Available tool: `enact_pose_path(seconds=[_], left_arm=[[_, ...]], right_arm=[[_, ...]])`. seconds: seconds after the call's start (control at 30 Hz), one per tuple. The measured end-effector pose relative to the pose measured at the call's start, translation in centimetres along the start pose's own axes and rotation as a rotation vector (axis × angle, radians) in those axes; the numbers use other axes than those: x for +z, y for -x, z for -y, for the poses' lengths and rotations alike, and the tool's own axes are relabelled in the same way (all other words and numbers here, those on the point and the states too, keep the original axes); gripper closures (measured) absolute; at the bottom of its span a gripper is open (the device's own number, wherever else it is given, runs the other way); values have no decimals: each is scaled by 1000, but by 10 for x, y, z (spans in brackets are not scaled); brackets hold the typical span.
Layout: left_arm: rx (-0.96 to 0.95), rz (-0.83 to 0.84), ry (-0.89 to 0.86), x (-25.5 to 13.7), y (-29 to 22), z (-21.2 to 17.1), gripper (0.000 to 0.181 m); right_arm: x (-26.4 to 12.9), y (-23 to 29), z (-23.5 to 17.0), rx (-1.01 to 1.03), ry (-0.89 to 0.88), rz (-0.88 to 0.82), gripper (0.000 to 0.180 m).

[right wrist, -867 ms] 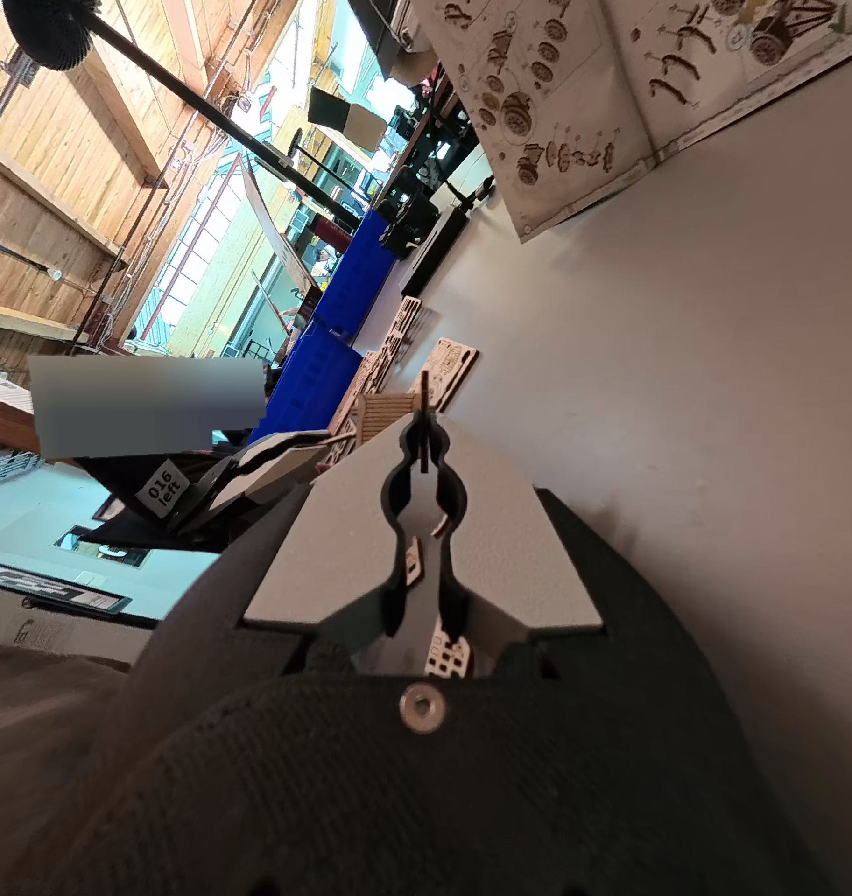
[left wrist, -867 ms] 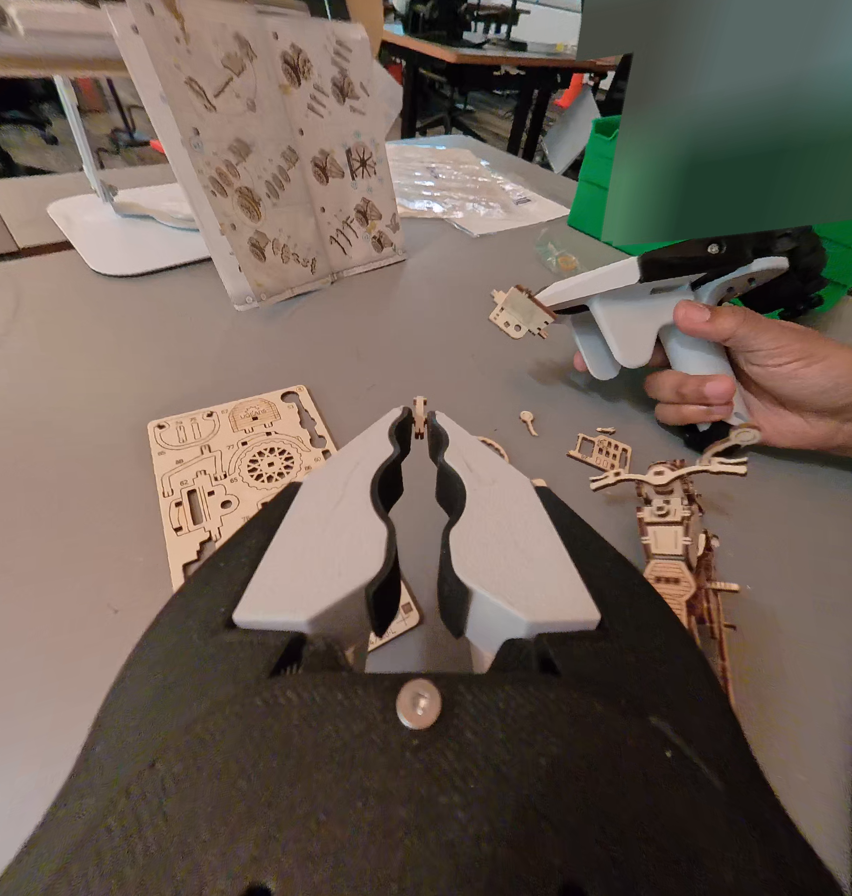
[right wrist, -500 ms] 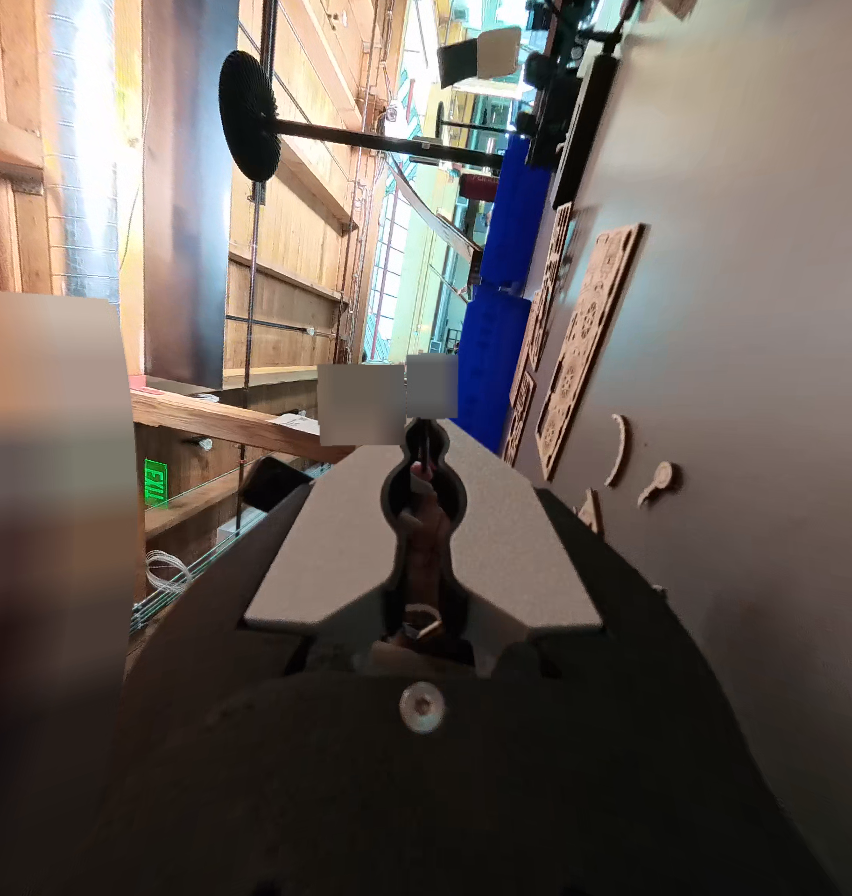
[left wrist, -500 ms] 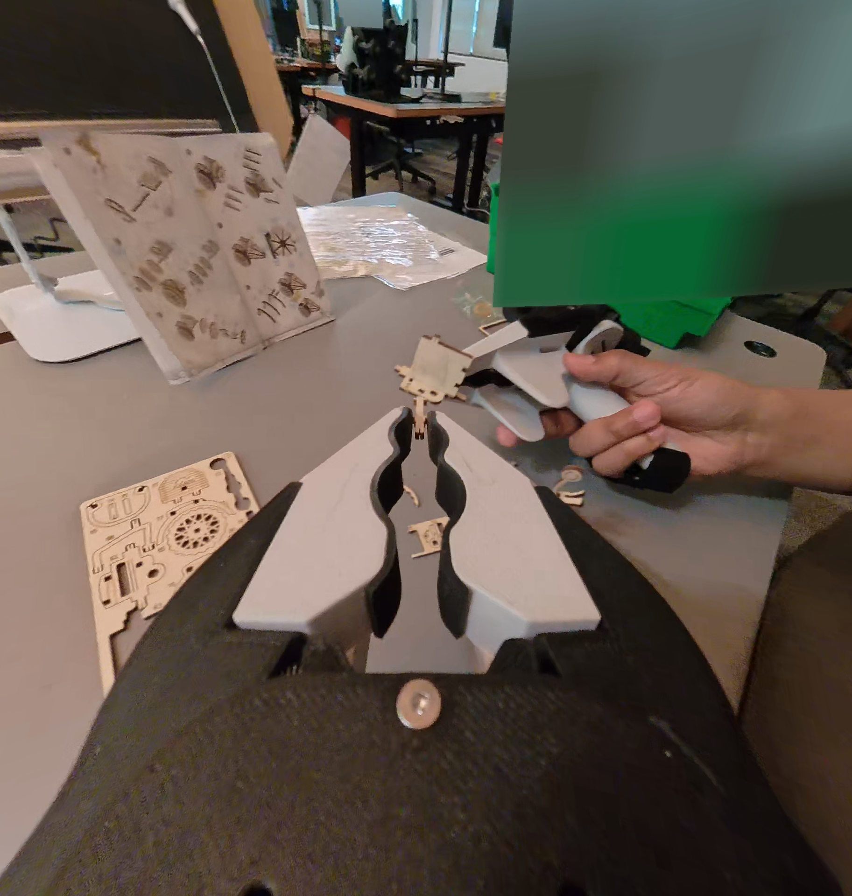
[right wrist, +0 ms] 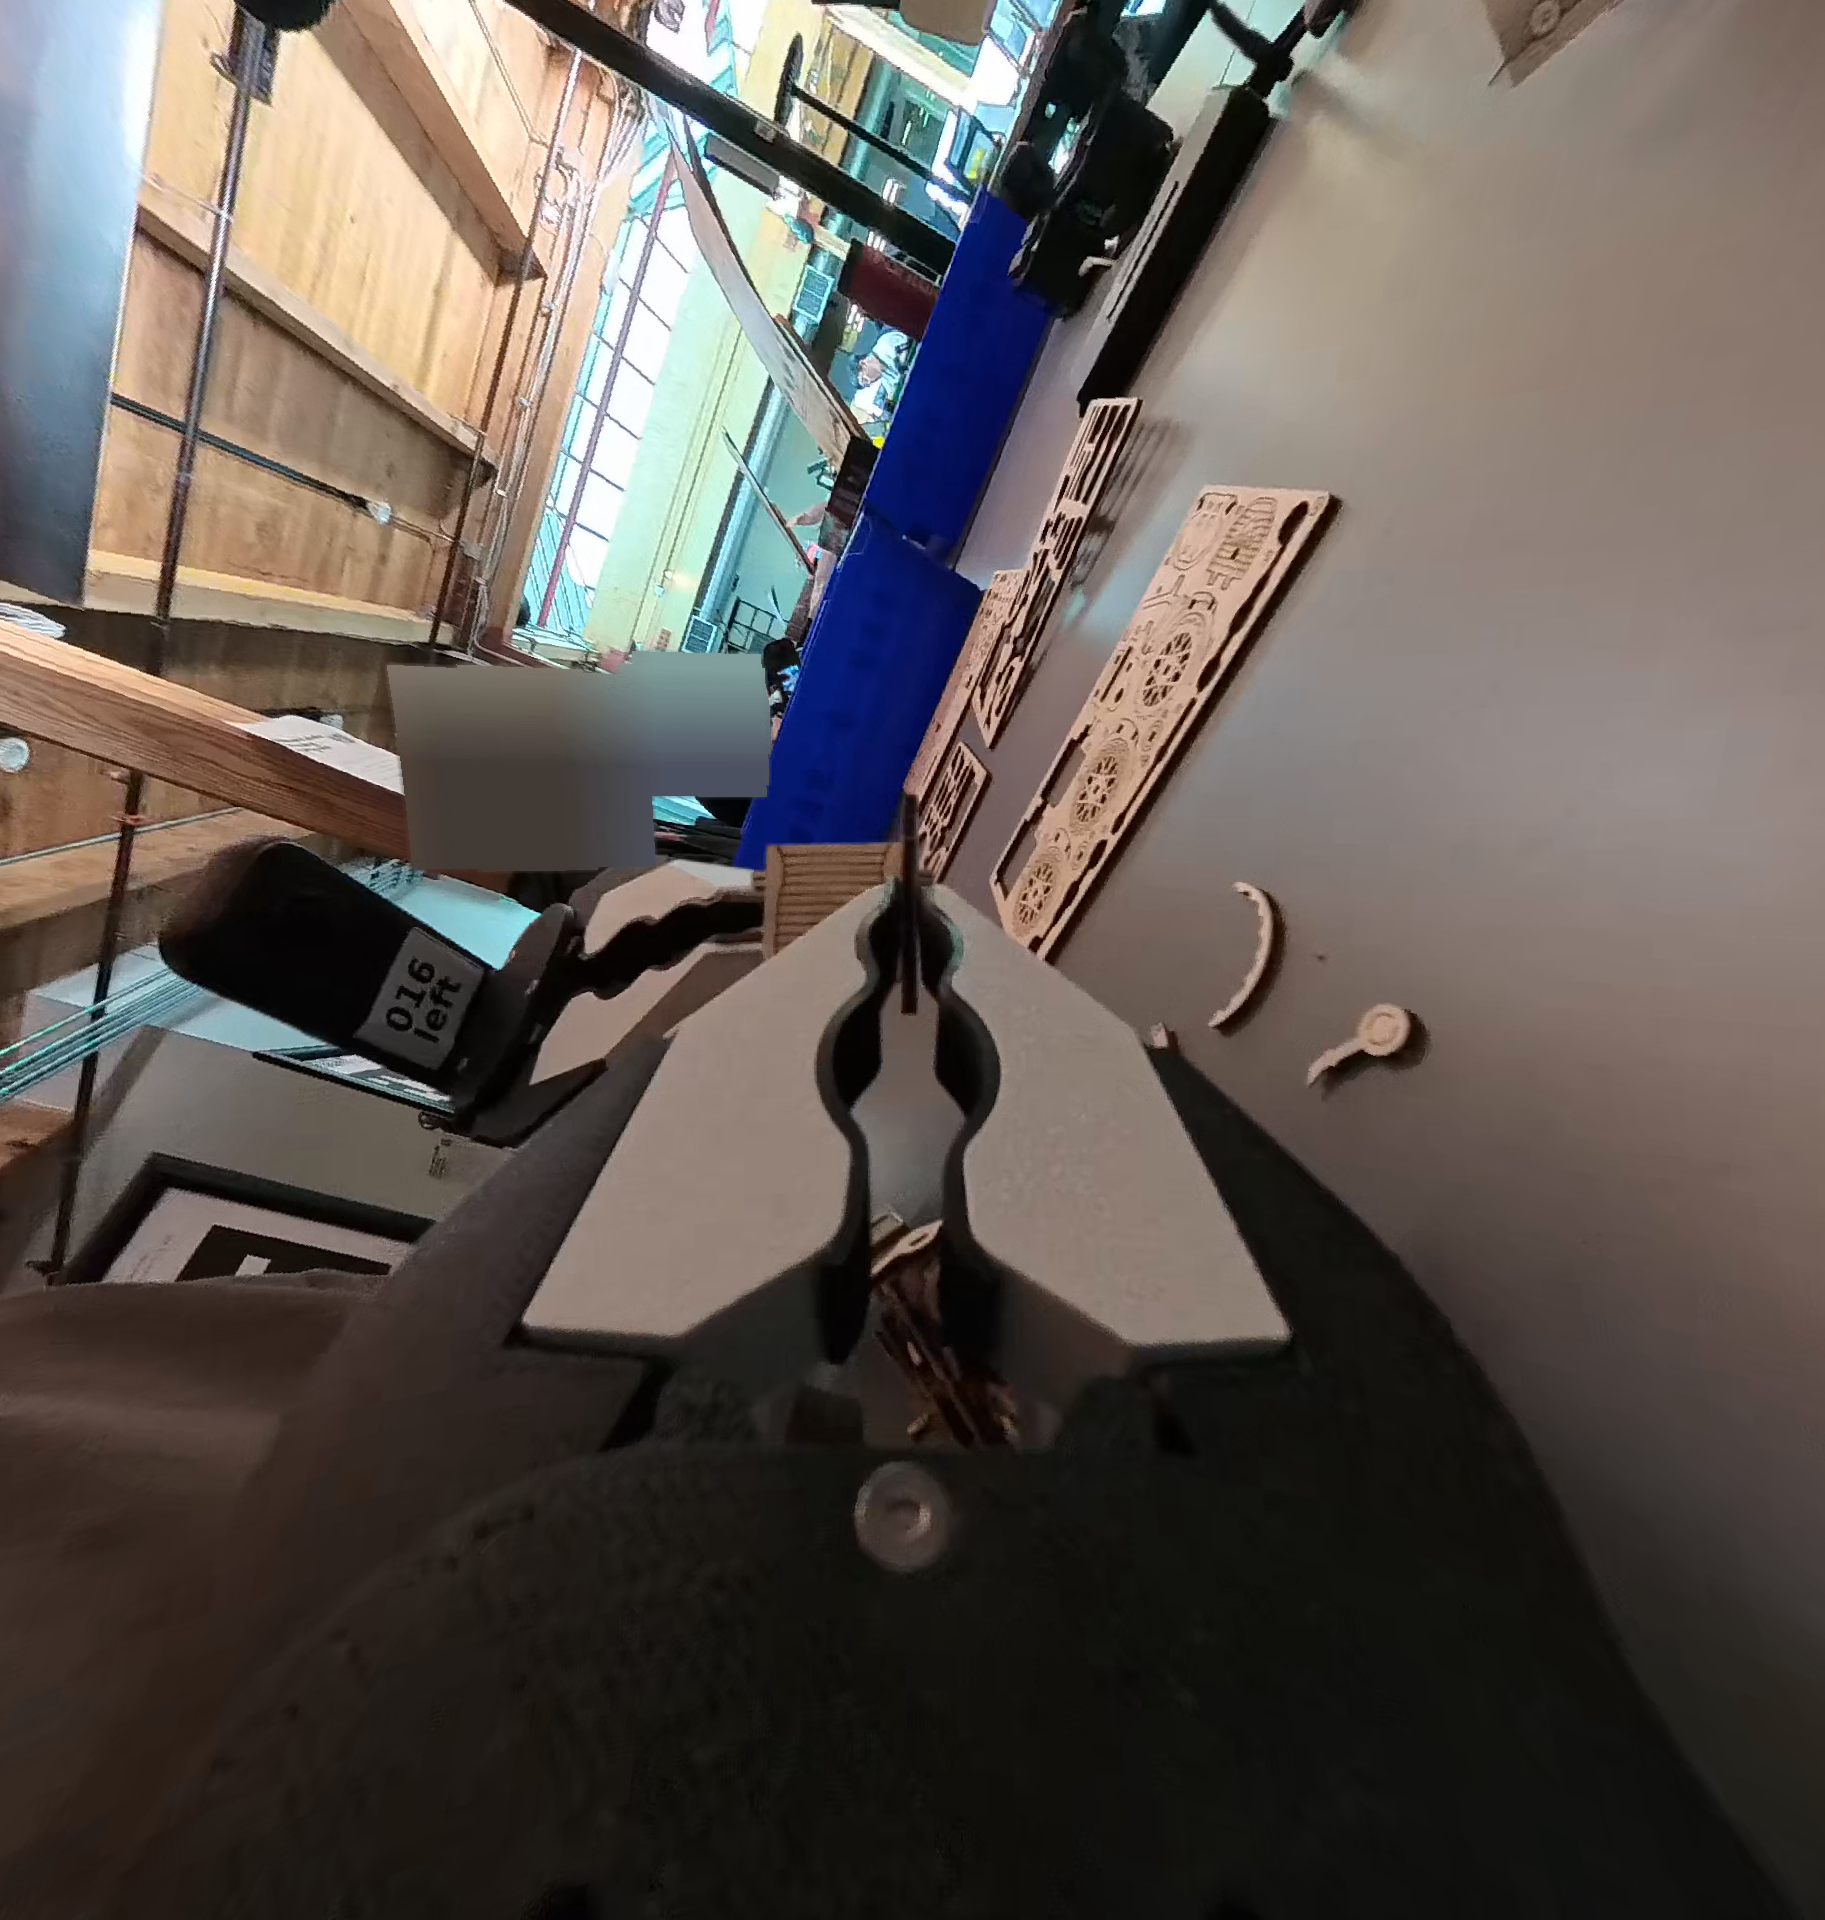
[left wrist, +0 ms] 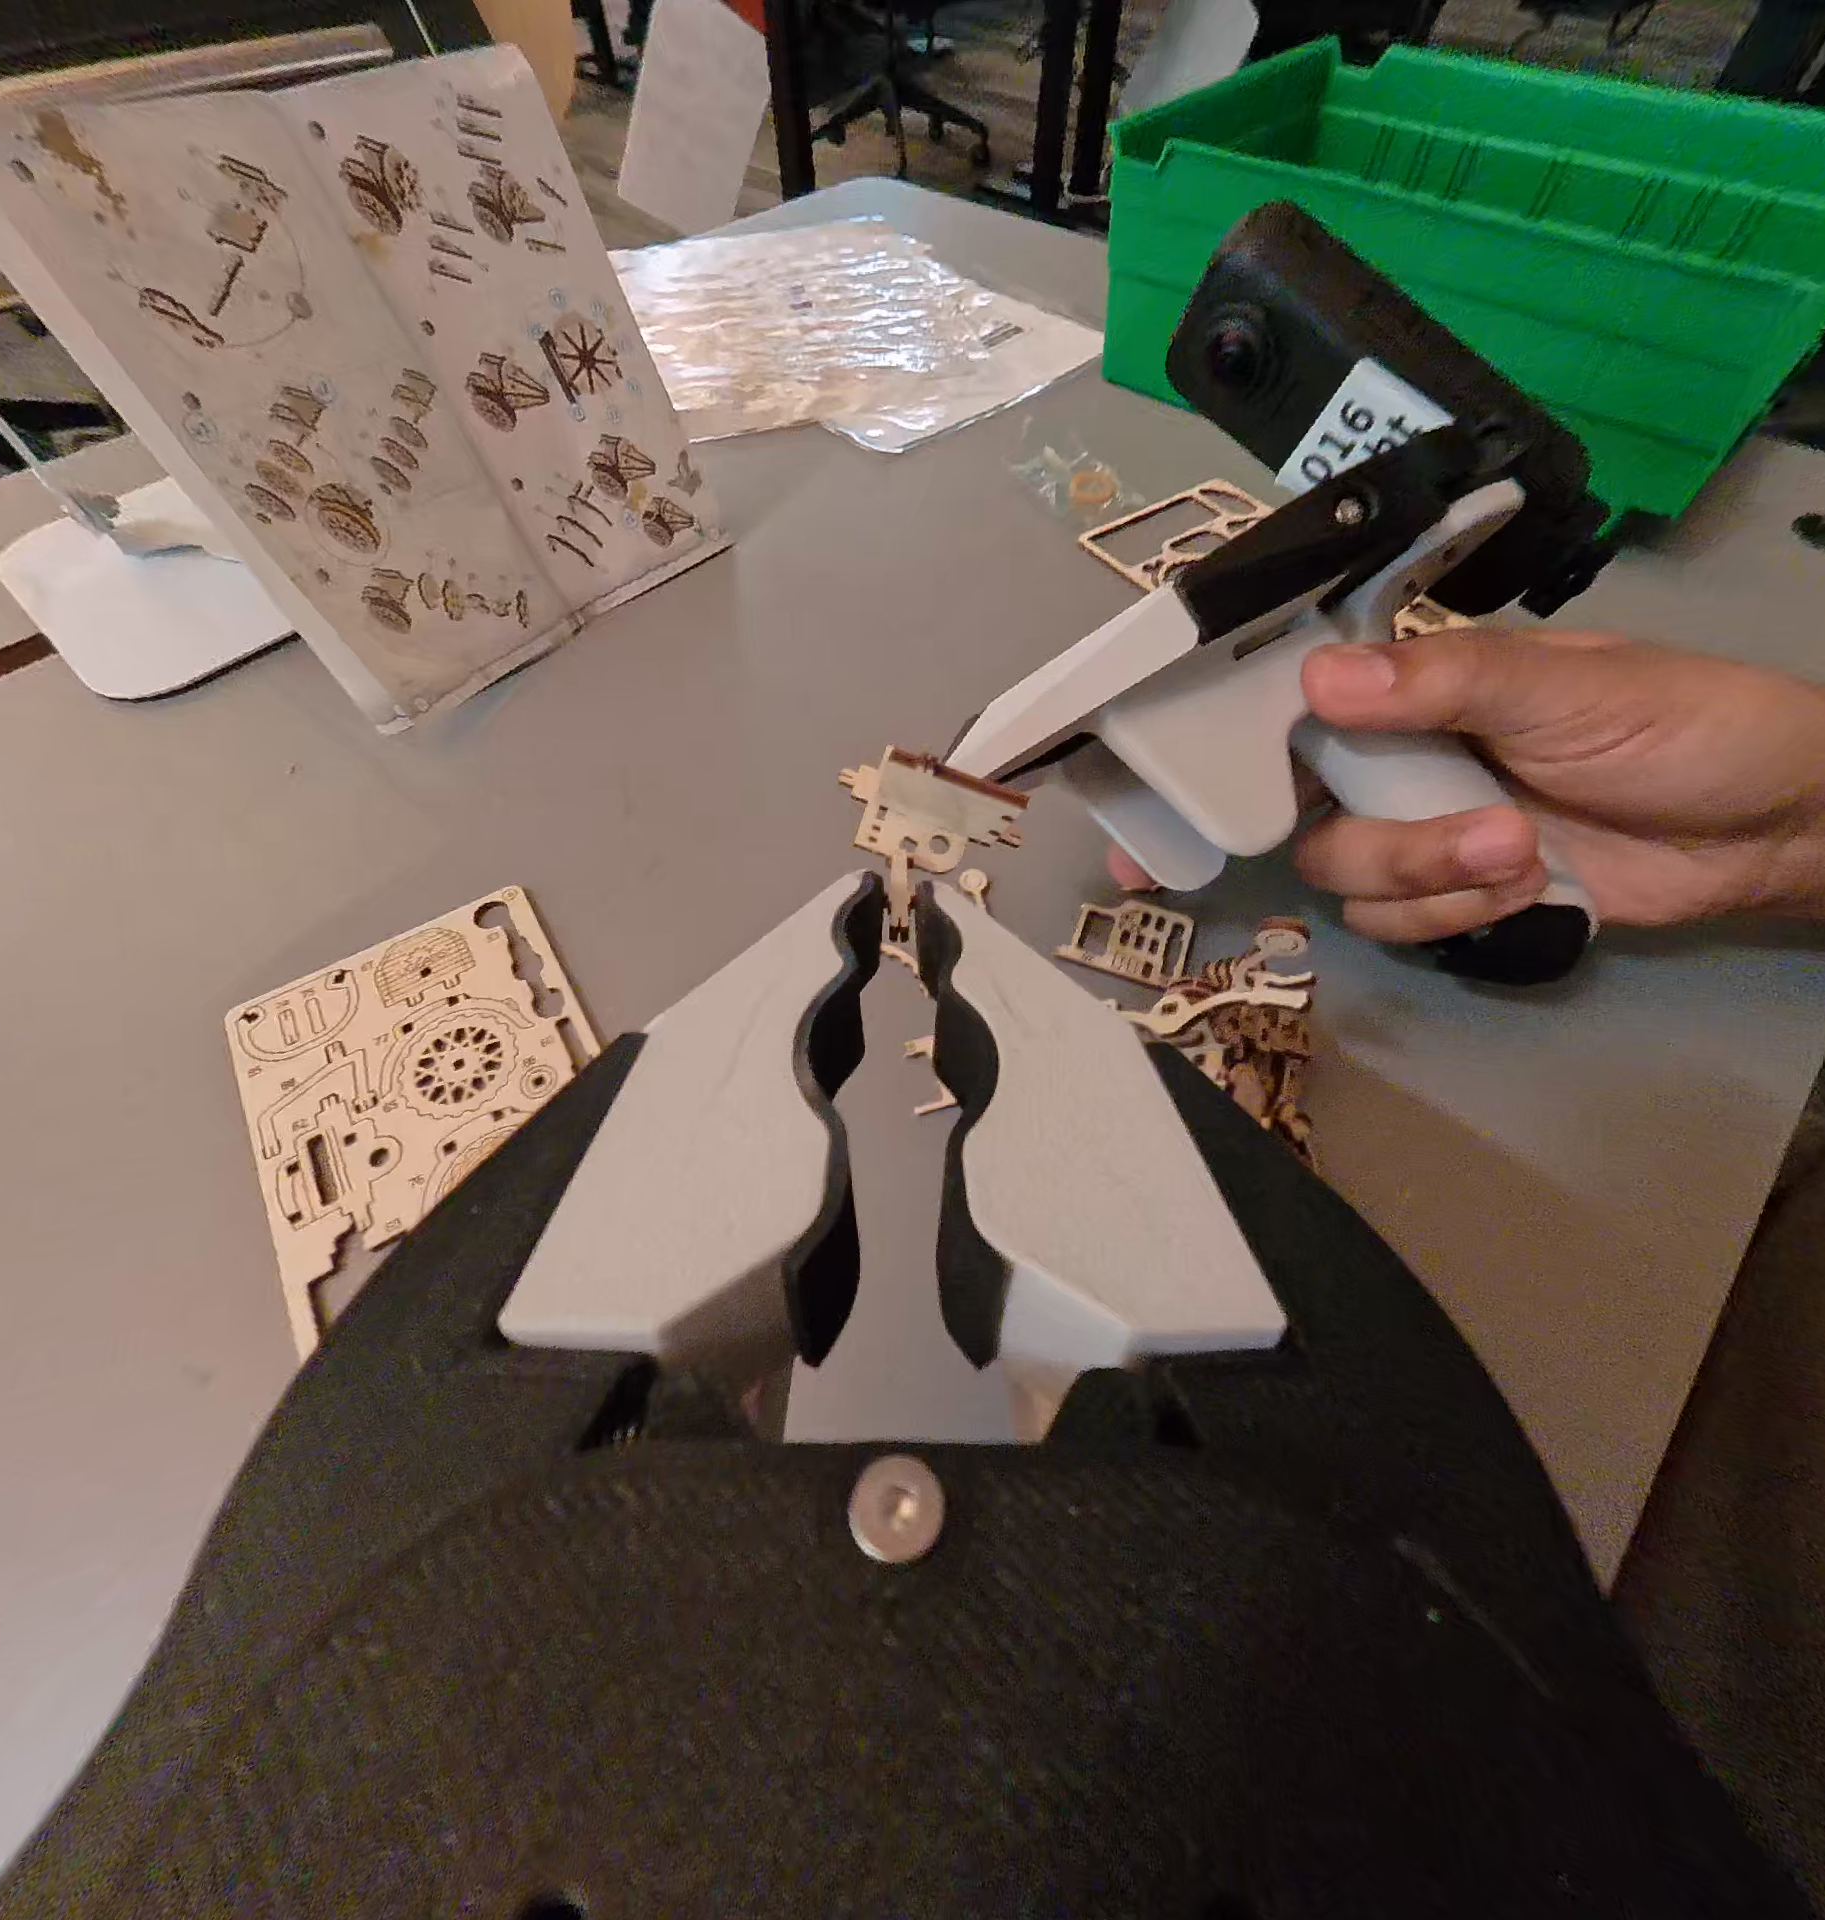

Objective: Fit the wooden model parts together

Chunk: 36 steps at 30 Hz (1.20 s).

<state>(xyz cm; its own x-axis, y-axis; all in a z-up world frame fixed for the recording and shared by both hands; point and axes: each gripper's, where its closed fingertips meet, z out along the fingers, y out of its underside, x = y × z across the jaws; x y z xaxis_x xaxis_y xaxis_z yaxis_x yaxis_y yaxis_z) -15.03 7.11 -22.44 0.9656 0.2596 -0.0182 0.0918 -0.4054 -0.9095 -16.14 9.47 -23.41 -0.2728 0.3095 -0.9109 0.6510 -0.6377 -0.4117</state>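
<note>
Left gripper (left wrist: 897, 906) pinches a small wooden peg (left wrist: 897, 902), long axis upright, at its tips. Directly above, touching or nearly so, the flat wooden plate (left wrist: 934, 816) lies roughly level, clamped edge-on in the right gripper (left wrist: 975, 769). Judgement: peg must travel upward into the plate; whether it is seated cannot be told. Half-built model (left wrist: 1240, 1029) lies on table, right.

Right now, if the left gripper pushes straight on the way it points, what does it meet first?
The left gripper already pinches a small peg, and that peg's tip sits right at the flat wooden plate held by the right gripper. So it would probably meet the plate first; whether they already touch is unclear.
</note>
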Motion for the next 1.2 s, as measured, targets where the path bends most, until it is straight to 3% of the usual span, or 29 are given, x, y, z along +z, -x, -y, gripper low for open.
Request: enact_pose_path(seconds=[0.03,0.53,1.2], left_arm=[[13,5,9,0,0,-1,177],[279,97,60,3,-4,-8,177],[163,7,78,3,-4,-13,177]], right_arm=[[0,-1,-1,-1,3,-7,178],[4,-6,-8,-76,38,-86,178],[5,-8,-11,-94,60,-98,178]])
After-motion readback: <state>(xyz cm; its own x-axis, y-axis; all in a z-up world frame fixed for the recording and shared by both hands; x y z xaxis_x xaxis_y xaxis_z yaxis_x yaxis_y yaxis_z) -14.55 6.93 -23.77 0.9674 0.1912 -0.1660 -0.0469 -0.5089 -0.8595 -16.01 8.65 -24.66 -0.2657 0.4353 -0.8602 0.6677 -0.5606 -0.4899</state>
